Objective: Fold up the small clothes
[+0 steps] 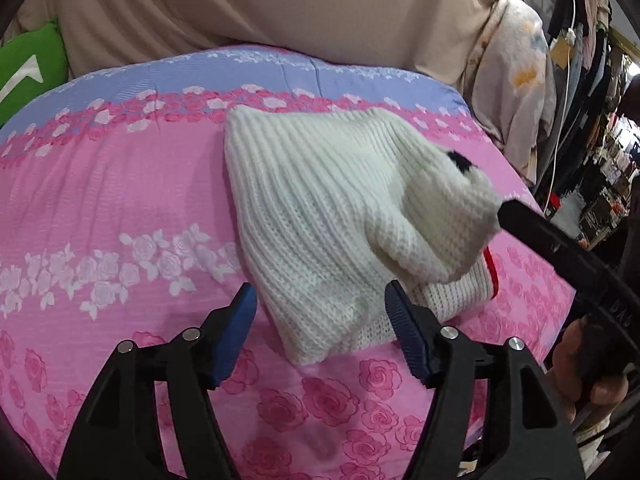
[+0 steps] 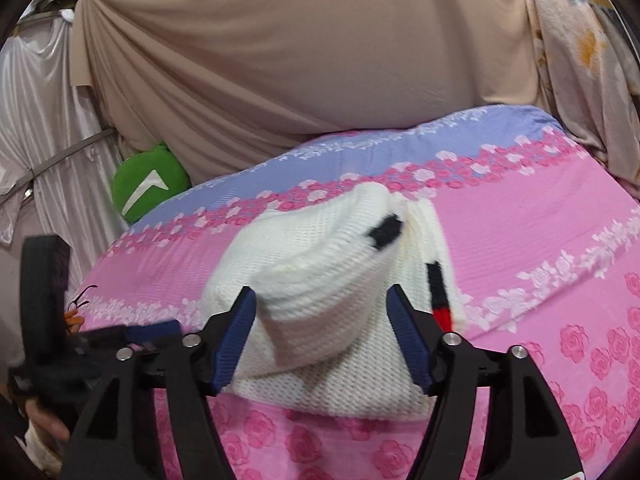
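A white ribbed knit garment (image 1: 320, 208) lies on the pink rose-print bedsheet (image 1: 120, 184), with one part doubled over on its right side. My left gripper (image 1: 322, 330) is open, and the garment's near corner sits between its blue pads without being pinched. In the right wrist view my right gripper (image 2: 322, 332) is open too. The raised, blurred flap of the garment (image 2: 320, 272) hangs loose between its pads. A black mark (image 2: 386, 232) and a black-and-red stripe (image 2: 438, 292) show on the knit. One right-gripper finger (image 1: 532, 232) reaches the flap from the right.
Beige draped cloth (image 1: 280, 8) backs the bed. A green cushion (image 1: 28, 68) sits at the far left and a floral blanket (image 1: 512, 72) at the far right. Hanging clothes and clutter (image 1: 592, 80) stand beyond the bed's right edge. The left gripper's blue pad (image 2: 154, 329) shows low left.
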A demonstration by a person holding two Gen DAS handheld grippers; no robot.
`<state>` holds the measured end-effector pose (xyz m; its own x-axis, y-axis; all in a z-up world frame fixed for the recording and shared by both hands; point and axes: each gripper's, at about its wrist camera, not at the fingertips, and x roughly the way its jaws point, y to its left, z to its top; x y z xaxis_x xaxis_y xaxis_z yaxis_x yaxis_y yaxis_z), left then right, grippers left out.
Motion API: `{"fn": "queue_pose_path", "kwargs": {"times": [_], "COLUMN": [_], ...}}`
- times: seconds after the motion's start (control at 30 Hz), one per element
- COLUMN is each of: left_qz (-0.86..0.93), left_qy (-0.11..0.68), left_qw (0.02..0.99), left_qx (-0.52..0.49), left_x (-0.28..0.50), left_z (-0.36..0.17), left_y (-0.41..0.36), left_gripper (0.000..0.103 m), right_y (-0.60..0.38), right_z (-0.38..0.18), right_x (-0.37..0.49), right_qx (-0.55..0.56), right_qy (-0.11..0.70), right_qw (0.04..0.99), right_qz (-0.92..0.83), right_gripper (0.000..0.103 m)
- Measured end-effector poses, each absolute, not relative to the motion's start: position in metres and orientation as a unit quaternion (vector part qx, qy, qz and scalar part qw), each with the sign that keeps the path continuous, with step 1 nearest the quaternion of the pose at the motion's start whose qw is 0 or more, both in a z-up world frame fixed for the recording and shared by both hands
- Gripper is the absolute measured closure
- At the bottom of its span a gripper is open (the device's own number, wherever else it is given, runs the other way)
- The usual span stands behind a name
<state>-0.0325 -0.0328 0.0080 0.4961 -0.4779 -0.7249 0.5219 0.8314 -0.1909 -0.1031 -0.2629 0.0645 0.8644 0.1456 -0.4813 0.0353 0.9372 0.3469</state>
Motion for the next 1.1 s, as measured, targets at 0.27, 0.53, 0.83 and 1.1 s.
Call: {"fn": "queue_pose_path", "kwargs": {"times": [0.27, 0.53, 0.83, 1.1], "left_qz": [-0.259, -0.252, -0.252, -0.262], "left_qy": [0.447, 0.449, 0.434, 0.440], "left_qw": [0.854, 0.855, 0.865, 0.858], "left_qx": [0.060, 0.055, 0.005, 0.022], "left_x": [-0.022, -0.018, -0.007, -0.014], "left_z": [-0.030, -0.032, -0.013, -0.011], "left_y": [-0.051, -0.051, -0.032, -0.027], "left_gripper": [0.032, 0.032, 0.067, 0.073], "right_y": [-0.252, -0.264, -0.281, -0.307], "right_z": [0.050, 0.034, 0.055, 0.019], "right_x": [-0.083, -0.067, -0.073, -0.113], "right_qx": [0.165, 0.194, 0.254, 0.286], "right_qy": [0.293, 0.320, 0.284, 0.294], "right_qw": [0.942, 0.927, 0.922, 0.912], "right_qz": [0.006, 0.000, 0.069, 0.036], "right_gripper": [0.030, 0.043, 0.088, 0.093]}}
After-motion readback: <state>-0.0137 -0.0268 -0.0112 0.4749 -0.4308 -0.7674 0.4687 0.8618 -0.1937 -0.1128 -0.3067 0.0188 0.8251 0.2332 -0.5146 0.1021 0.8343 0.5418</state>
